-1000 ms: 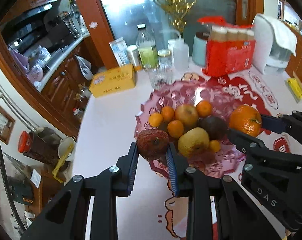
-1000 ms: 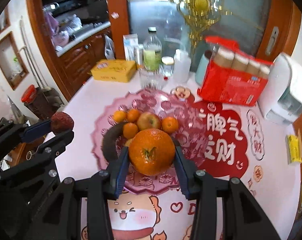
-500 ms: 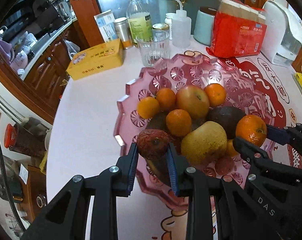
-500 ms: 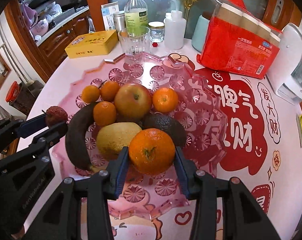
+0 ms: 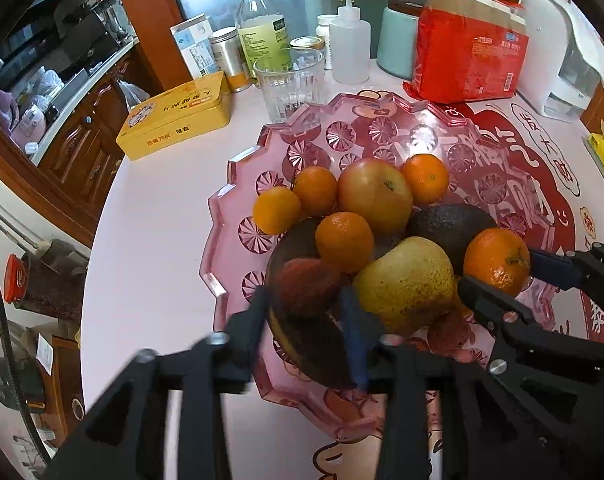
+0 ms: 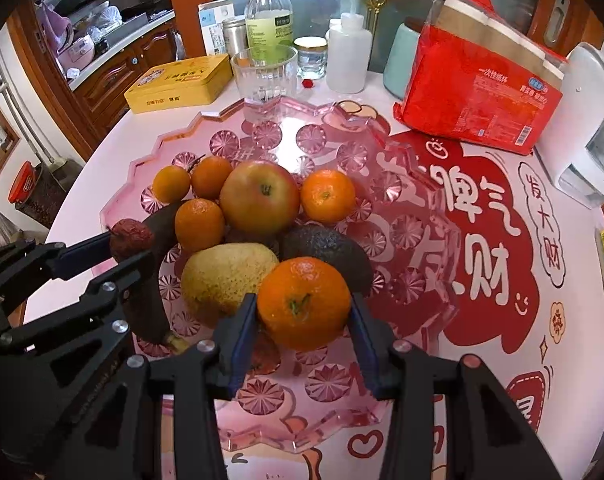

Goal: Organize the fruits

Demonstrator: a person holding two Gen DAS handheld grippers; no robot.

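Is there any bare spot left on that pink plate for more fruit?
Yes. The far half of the pink plate, between the apple and the glass, is bare, and so is its right side. The near left is crowded around the pear.

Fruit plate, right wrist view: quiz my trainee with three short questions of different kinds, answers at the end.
1. True or false: the right gripper is empty.
2. What stands at the far rim of the pink plate? A) a clear glass B) a blue mug C) a wooden spoon
3. How many small oranges sit around the apple, not counting the gripped fruit?
Key: 1 false, it is shut on the large orange; 2 A; 3 four.
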